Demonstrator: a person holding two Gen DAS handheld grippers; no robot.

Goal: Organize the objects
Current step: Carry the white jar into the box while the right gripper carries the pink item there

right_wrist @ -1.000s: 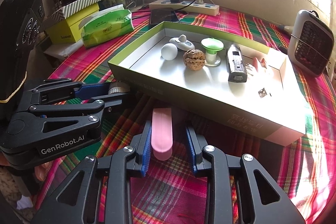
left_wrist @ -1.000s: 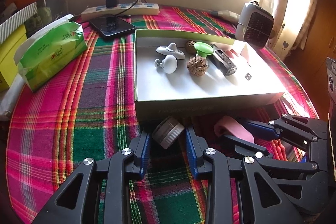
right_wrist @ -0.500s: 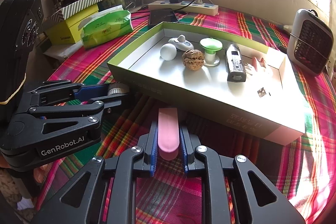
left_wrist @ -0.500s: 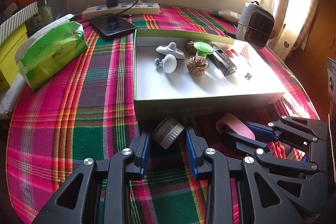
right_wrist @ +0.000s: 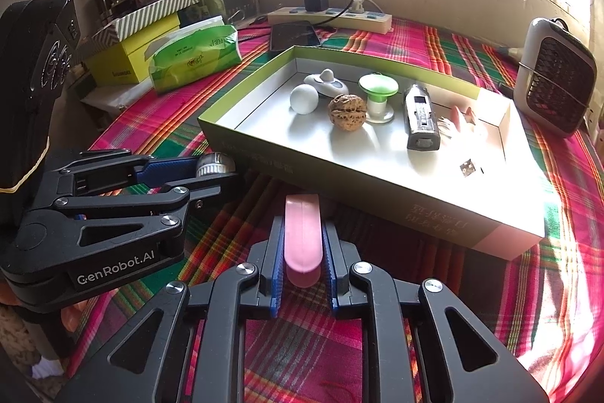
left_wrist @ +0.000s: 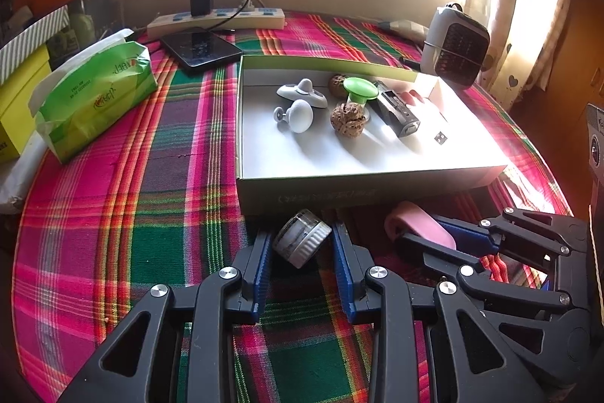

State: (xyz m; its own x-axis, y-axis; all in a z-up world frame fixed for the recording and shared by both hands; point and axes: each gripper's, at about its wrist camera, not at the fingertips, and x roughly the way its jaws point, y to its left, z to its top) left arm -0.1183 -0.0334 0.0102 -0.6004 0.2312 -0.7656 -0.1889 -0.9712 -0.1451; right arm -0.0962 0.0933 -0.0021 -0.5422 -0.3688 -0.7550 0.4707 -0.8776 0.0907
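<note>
- Right gripper (right_wrist: 302, 252): jaws pressed flat onto both faces of the pink piece (right_wrist: 302, 240). The jaws have just been closing, with that piece between them.
- Pink piece stands on edge on the plaid cloth (right_wrist: 509, 308), just in front of the near wall of the box (right_wrist: 377, 191). In the left wrist view it shows as a rounded pink slab (left_wrist: 419, 227) between the right gripper's blue pads.
- Left gripper (left_wrist: 302, 252): jaws part open around the small jar (left_wrist: 302, 242). The jar lies tilted on the cloth with its ribbed lid toward the camera. Its lid edge is at the right pad; a gap shows at the left pad. Cannot tell if it is truly clamped.
- Jar sits just before the box's front wall (left_wrist: 339, 191), left of the pink piece.
- Box is open, green-rimmed, white inside. Contents seen from the right wrist: white ball (right_wrist: 304, 98), white saucer-shaped item (right_wrist: 326, 82), walnut (right_wrist: 347, 111), green-capped stand (right_wrist: 378, 97), dark rectangular device (right_wrist: 421, 118), small pink item (right_wrist: 462, 118), tiny metal square (right_wrist: 467, 168).
- Outside the box: tissue pack (left_wrist: 94, 101) at left, phone (left_wrist: 200, 48) and power strip (left_wrist: 215, 19) behind, small heater (left_wrist: 455, 44) at right.
</note>
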